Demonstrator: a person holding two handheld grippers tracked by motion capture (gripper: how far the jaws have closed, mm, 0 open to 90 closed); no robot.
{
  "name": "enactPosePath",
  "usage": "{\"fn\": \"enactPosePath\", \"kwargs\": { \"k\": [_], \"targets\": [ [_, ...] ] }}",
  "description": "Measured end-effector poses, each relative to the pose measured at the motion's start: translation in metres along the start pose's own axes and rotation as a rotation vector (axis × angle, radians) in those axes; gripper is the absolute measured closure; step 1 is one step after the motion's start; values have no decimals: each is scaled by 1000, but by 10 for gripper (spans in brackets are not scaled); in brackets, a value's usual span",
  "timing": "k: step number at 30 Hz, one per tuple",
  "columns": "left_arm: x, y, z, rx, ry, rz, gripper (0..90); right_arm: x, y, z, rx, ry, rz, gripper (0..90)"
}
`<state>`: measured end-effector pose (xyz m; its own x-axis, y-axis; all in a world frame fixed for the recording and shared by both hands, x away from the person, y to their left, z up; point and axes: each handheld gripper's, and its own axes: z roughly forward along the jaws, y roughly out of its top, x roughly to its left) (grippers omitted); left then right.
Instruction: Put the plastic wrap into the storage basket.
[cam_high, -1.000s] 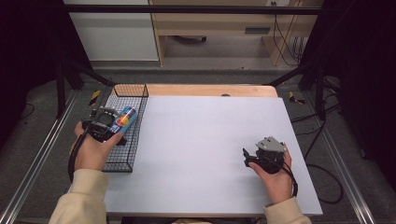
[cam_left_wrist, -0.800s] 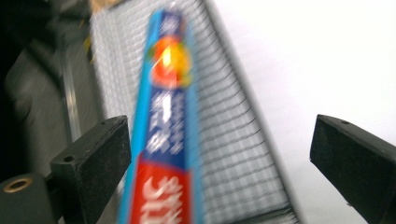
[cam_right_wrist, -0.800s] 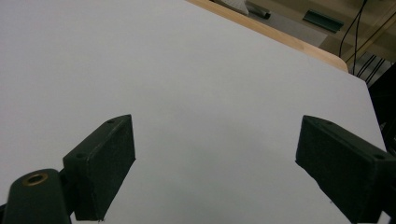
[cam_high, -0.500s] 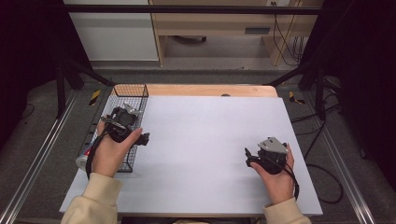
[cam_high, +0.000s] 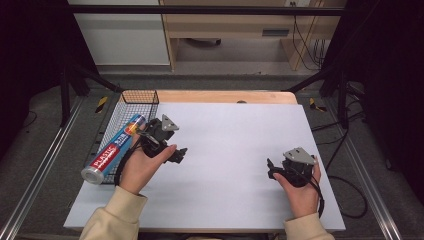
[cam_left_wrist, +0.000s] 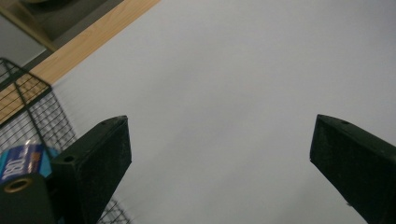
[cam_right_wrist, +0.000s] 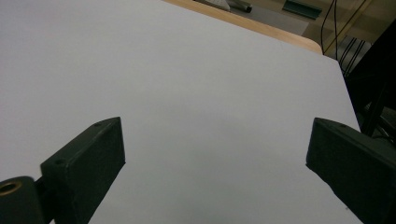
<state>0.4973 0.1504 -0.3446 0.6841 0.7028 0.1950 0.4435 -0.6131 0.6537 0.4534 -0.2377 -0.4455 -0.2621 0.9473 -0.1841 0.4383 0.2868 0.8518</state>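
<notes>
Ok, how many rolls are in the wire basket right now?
1: the plastic wrap roll lies lengthwise in the wire basket, beside the left claw. Nothing else shows through the mesh.

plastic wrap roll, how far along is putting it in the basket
Looks nearly done: the plastic wrap roll lies in the wire basket, its near end sticking out over the rim. Nothing is in hand: the left claw is open above the white tabletop beside the basket, and the right claw is open too. What may be left is nudging the roll fully inside.
</notes>
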Motion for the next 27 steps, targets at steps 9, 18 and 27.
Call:
{"fn": "enactPosePath", "kwargs": {
  "k": [9,18,27],
  "targets": [
    [-13,6,13,-49,-82,79,51,-2,-3,-2,0,5,-8,40],
    [-34,6,41,-153,-123,162,61,-5,-11,-16,-1,-35,9,40],
    [-47,-13,58,-220,-199,148,57,-10,-20,-27,7,-39,19,42]
  ]
}}
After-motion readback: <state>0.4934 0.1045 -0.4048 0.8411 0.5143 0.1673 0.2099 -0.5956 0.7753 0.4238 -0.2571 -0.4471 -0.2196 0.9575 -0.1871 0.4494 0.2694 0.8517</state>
